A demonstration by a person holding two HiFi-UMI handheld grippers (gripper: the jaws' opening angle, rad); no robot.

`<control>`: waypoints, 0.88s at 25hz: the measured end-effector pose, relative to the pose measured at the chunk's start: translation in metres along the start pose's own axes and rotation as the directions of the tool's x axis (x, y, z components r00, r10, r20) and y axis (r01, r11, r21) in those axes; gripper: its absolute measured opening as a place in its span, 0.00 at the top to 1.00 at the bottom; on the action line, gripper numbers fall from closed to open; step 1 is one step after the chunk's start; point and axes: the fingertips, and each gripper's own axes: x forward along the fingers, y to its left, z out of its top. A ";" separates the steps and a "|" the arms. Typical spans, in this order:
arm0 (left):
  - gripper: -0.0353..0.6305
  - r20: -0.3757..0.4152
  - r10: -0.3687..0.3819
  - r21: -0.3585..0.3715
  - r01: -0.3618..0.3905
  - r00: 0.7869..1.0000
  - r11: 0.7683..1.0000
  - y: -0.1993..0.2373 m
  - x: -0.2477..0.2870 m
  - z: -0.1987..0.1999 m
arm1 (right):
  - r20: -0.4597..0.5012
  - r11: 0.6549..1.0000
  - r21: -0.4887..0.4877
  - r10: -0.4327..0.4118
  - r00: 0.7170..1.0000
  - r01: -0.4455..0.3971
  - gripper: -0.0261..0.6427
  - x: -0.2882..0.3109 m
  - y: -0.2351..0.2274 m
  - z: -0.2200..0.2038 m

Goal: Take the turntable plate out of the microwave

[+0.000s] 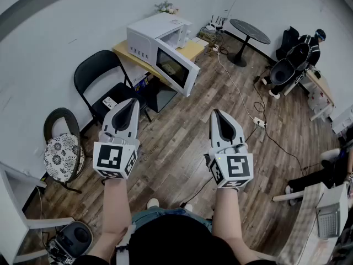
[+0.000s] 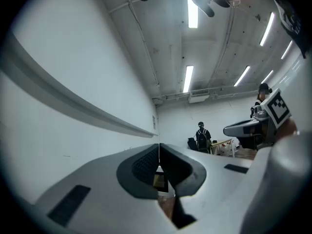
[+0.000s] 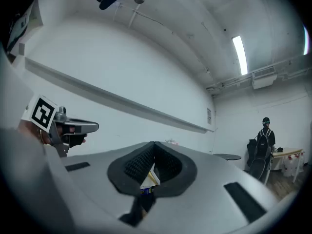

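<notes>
The left gripper (image 1: 132,101) and the right gripper (image 1: 215,114) are held up side by side above the wood floor (image 1: 176,148), well apart from the microwave (image 1: 156,36); the left one's jaws are pressed together with nothing between them; the right one's are likewise closed and empty. The white microwave stands on a wooden table (image 1: 193,49) against the wall, its door (image 1: 177,68) swung open; the turntable plate cannot be made out inside it; a black chair (image 1: 101,73) stands just beside the table.

Wooden table (image 1: 193,49) carried white microwave (image 1: 151,35), door open. Plank floor (image 1: 182,148) bore 1 black folding chair (image 1: 102,73), 1 cushioned chair (image 1: 62,150), power strip (image 1: 259,122).
</notes>
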 end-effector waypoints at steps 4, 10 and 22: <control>0.93 -0.005 -0.009 0.009 0.009 1.000 1.000 0.001 0.001 -0.002 | -0.001 1.000 0.000 -0.018 1.000 0.018 0.94 -0.003 0.001 -0.005; 0.93 -0.010 -0.028 -0.006 0.028 1.000 1.000 0.006 0.011 -0.012 | -0.023 0.999 0.024 -0.038 0.999 0.039 0.94 0.003 0.002 -0.014; 0.22 -0.069 -0.065 -0.107 0.057 0.996 0.993 0.012 0.044 -0.040 | -0.039 0.990 0.121 -0.065 0.997 0.070 0.42 0.020 -0.008 -0.027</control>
